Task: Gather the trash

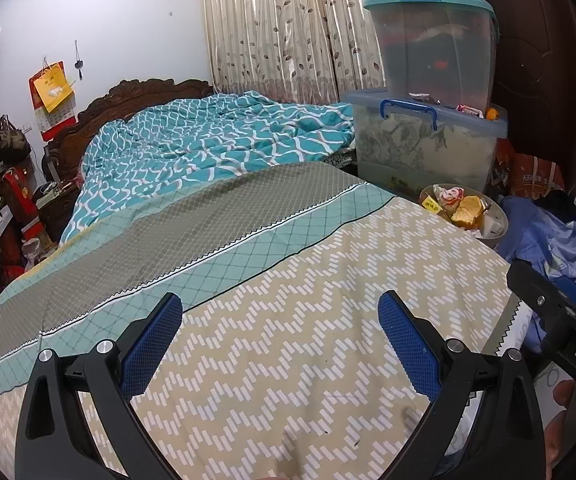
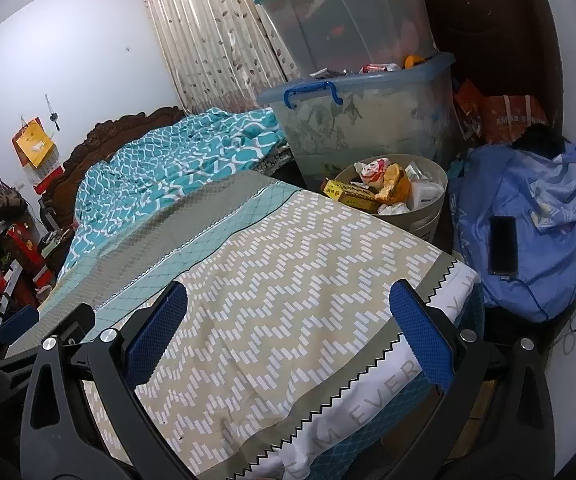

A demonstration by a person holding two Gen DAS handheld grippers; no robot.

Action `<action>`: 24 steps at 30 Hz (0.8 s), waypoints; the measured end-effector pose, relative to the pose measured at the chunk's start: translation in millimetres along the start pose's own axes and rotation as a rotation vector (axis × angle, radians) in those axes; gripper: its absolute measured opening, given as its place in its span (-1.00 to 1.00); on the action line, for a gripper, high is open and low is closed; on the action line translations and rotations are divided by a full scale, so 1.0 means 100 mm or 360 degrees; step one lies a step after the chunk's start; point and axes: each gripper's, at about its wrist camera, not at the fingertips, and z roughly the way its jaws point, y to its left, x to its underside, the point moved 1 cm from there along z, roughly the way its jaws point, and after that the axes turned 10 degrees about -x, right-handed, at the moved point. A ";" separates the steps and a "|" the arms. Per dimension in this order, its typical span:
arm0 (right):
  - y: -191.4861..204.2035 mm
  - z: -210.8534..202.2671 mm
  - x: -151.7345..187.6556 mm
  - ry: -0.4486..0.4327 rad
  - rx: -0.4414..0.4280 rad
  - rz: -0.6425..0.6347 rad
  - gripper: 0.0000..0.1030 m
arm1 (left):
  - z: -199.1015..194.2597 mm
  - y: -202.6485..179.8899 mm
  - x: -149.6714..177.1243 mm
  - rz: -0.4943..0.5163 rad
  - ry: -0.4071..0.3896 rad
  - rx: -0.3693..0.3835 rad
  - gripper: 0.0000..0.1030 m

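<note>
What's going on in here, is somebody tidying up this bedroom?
A person holds a two-finger gripper in each hand over the foot of the bed. The left gripper and the right gripper are both open and hold nothing. A round trash bin beside the bed, below the stacked clear storage boxes, is already heaped with wrappers and scraps. No loose trash shows on the bedspread itself. A phone lies on a blue bundle.

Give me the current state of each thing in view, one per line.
Left hand-held gripper: open, empty.
Right hand-held gripper: open, empty.
Trash bin: upright, filled to the rim.
Blue-handled storage box: lidded, another box stacked on it.
Phone: screen dark, lying on blue cloth.
</note>
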 end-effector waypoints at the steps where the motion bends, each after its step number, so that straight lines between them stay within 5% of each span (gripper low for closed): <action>1: 0.01 -0.01 0.00 -0.0003 -0.0001 -0.0001 0.94 | 0.00 0.00 0.00 0.0000 -0.0001 0.0001 0.83; 24: 0.11 -0.11 -0.02 -0.0039 -0.0022 -0.0013 0.94 | -0.14 0.02 -0.03 0.0000 -0.0057 0.0006 0.83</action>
